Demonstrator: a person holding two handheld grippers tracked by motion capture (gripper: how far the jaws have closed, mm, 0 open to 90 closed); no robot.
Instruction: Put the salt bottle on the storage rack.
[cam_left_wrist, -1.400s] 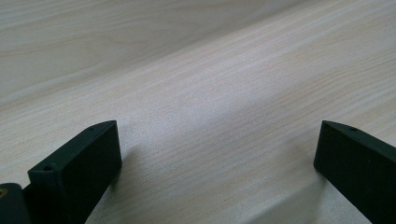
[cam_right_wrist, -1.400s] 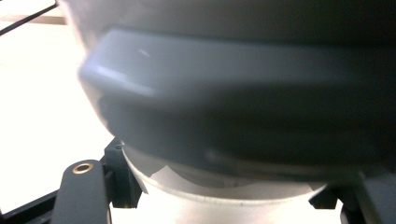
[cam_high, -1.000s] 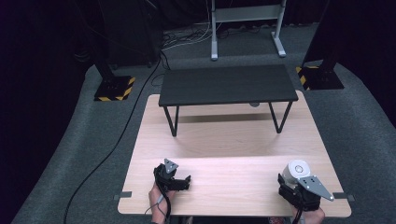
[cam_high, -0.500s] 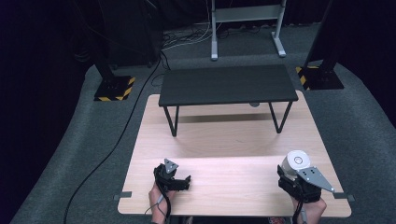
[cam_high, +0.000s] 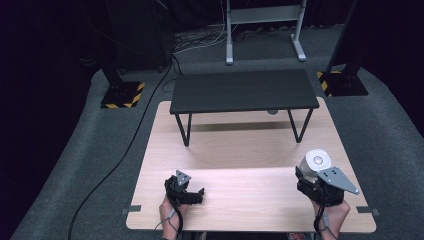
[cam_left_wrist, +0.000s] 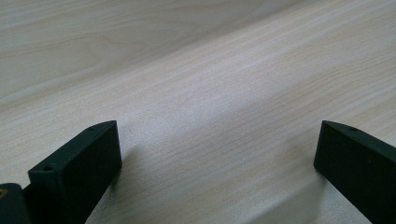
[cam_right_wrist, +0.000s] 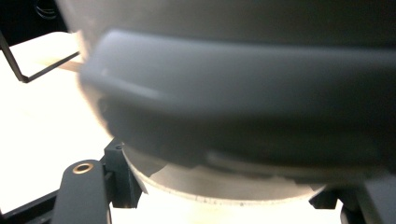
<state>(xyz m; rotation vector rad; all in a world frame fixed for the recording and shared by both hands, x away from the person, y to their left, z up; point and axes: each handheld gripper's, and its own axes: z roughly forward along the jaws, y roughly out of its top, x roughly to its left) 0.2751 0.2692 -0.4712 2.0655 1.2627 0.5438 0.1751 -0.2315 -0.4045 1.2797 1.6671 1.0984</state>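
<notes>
Cup (cam_high: 315, 162) held in my right gripper (cam_high: 311, 176), near the table's (cam_high: 240, 150) right edge.
Looks light, stiff, smooth, maybe slippery; I grip low around its body. My left gripper (cam_high: 196, 193) rests wide open, holding nothing.

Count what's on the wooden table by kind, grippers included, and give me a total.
White cup: 1, held in the right gripper
Black low table: 1, standing at the far end
Grippers: 2, the left gripper with jaws apart over bare wood
Total: 4
</notes>
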